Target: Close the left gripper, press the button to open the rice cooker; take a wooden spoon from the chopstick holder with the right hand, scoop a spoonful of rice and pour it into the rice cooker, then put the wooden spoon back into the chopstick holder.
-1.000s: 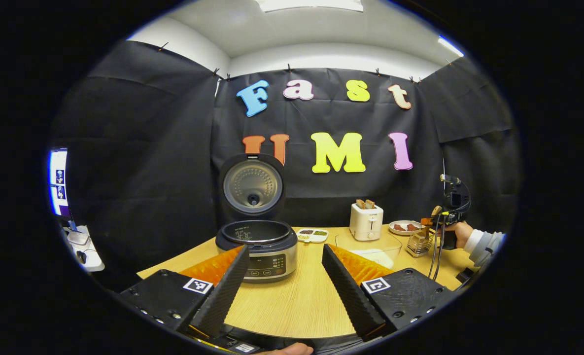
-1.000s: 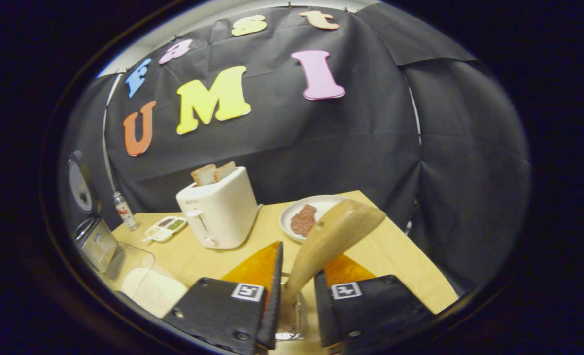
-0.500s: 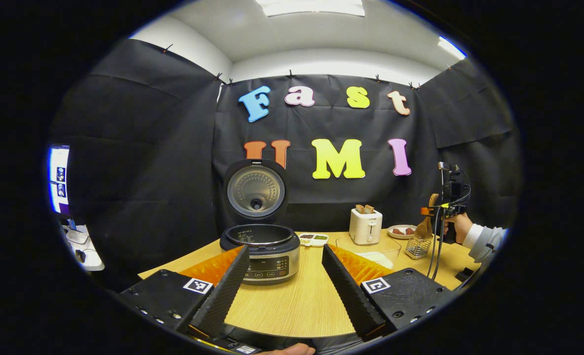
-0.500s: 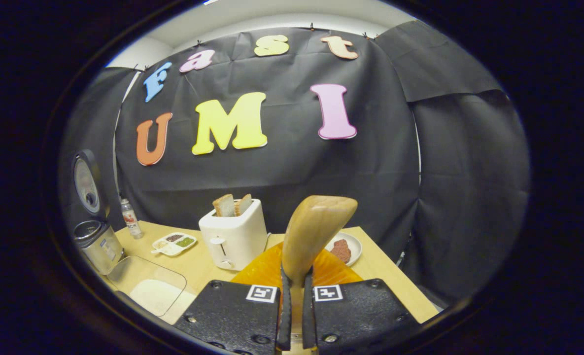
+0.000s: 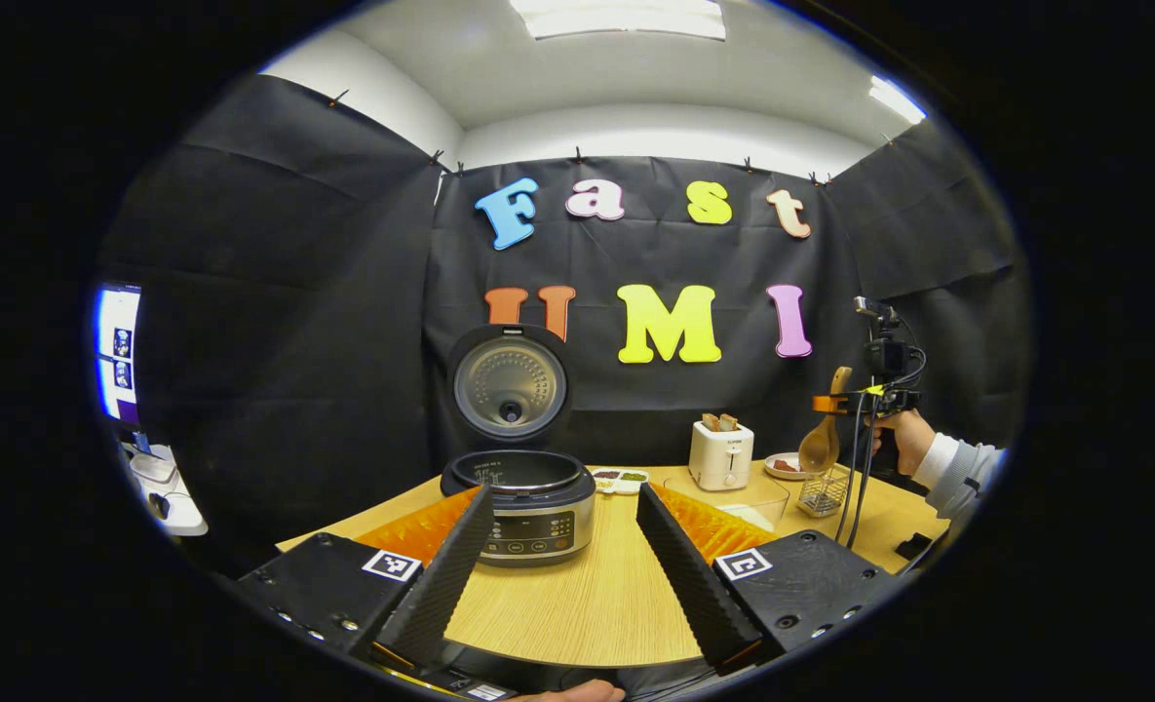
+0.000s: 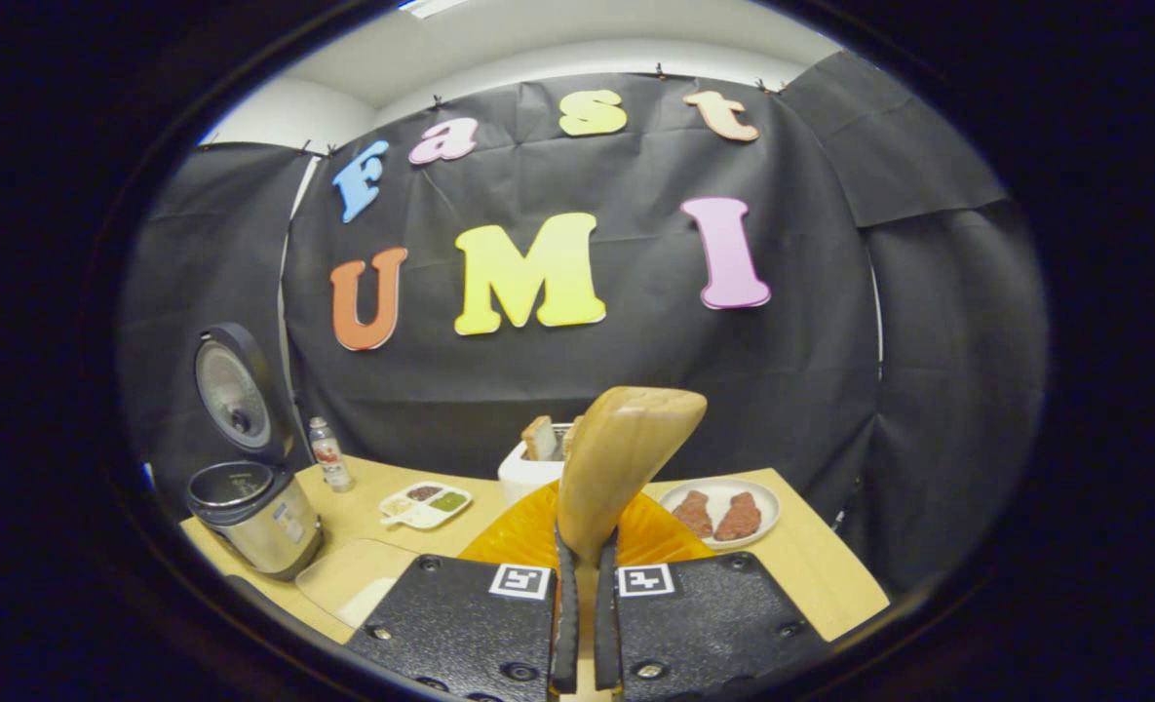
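A wooden table [image 5: 587,604] stands in a black-draped booth. The rice cooker [image 5: 528,492] gapes open. The left gripper [image 5: 562,575] is spread wide; the right gripper [image 6: 584,624] clamps the wooden spoon [image 6: 626,463].

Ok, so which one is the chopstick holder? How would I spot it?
Find the white toaster at the back of the wooden table. Just right of it, past the small plate, stands the chopstick holder. It is the only see-through wire basket there, and the wooden spoon hangs right above it.

Staged recording booth — black cloth walls [image 5: 275,322], kitchen-props table [image 5: 587,595], monitor [image 5: 115,356]
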